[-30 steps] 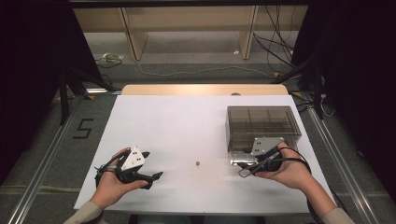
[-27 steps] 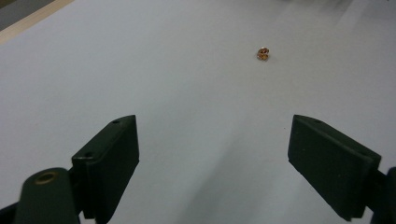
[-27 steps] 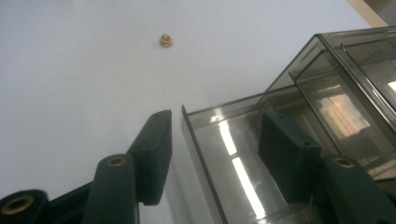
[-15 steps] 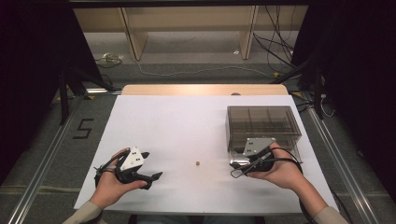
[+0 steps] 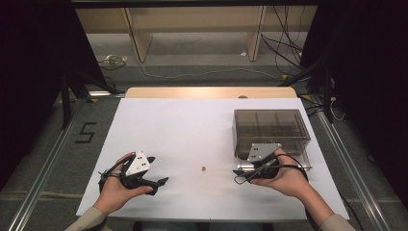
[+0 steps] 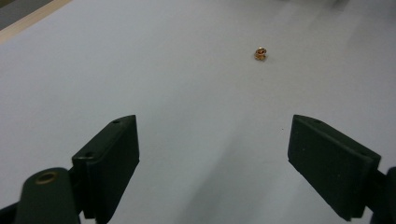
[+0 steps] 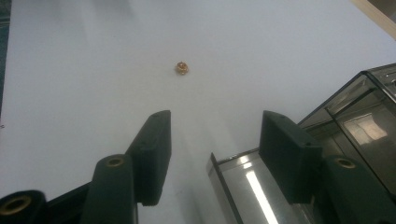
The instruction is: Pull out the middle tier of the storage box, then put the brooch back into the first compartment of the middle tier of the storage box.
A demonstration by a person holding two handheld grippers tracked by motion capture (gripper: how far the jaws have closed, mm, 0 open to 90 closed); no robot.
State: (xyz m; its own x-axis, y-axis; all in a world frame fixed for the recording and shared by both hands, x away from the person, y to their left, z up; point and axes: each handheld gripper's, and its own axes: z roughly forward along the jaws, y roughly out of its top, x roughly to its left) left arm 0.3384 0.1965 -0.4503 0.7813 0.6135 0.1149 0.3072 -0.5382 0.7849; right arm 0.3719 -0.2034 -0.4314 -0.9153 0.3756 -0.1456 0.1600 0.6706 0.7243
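My left gripper (image 5: 161,182) gapes wide, empty; my right gripper (image 5: 236,172) stands partly open, empty. Between them a small brass piece (image 5: 203,169) lies on the white table (image 5: 192,125), too tiny to identify. Farther right sits a smoky compartmented box (image 5: 269,129). A floor "5" (image 5: 85,132) is readable.

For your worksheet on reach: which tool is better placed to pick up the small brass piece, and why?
Probably the right tool: it sits slightly nearer the brass piece and points at it, jaws open. The left tool is open too, but farther away.
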